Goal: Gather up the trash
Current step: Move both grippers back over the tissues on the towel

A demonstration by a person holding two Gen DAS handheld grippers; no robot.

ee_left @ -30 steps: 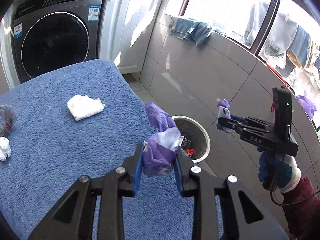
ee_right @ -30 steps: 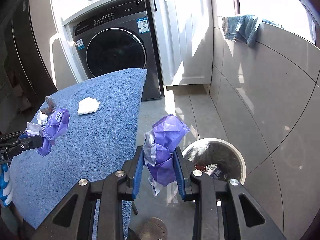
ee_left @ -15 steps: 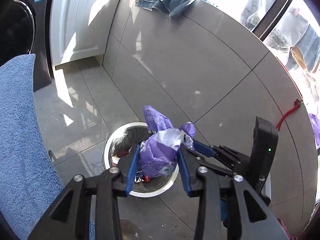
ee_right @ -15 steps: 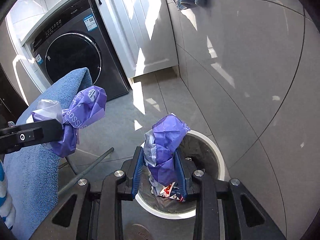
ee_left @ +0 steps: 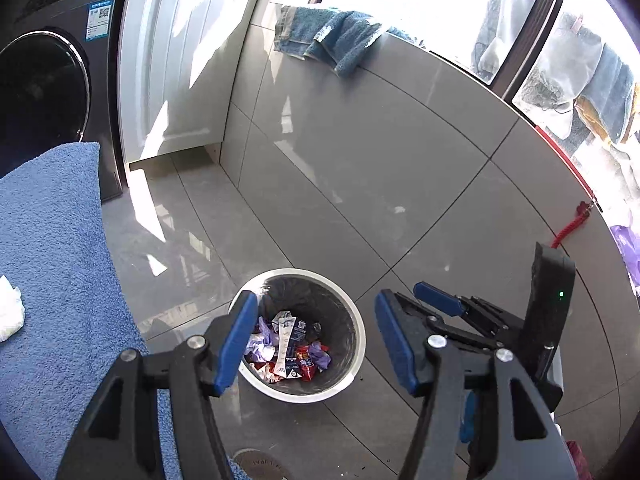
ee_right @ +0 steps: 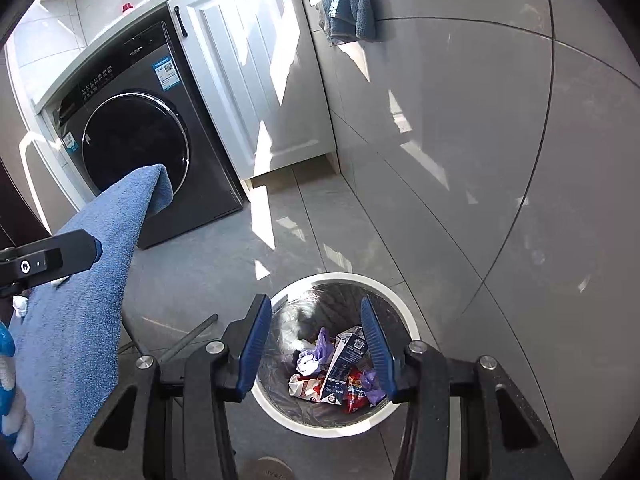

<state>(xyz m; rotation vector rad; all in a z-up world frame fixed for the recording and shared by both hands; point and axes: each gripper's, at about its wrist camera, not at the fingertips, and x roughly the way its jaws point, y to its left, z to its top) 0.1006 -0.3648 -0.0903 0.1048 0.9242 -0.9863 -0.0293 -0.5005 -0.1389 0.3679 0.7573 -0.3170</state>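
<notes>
On your left lies the counter [ee_left: 52, 240] under its blue towel, with one white crumpled tissue [ee_left: 10, 314] cut off at the frame edge; a second white scrap [ee_right: 19, 305] shows in the right wrist view, though it may be the same piece. Your left claw [ee_left: 316, 344] is opening, its blue pads about half apart, with nothing between them. One round bin [ee_left: 360, 344] stands on the floor below both claws, holding the dropped purple wrappers [ee_left: 262, 342] among a carton and red packets; the exact count inside is hard to make out. Your right claw [ee_right: 316, 350] is also opening, somewhat narrower, empty, hanging directly over the bin. Only a gloved edge of your left hand [ee_right: 10, 392] shows.
</notes>
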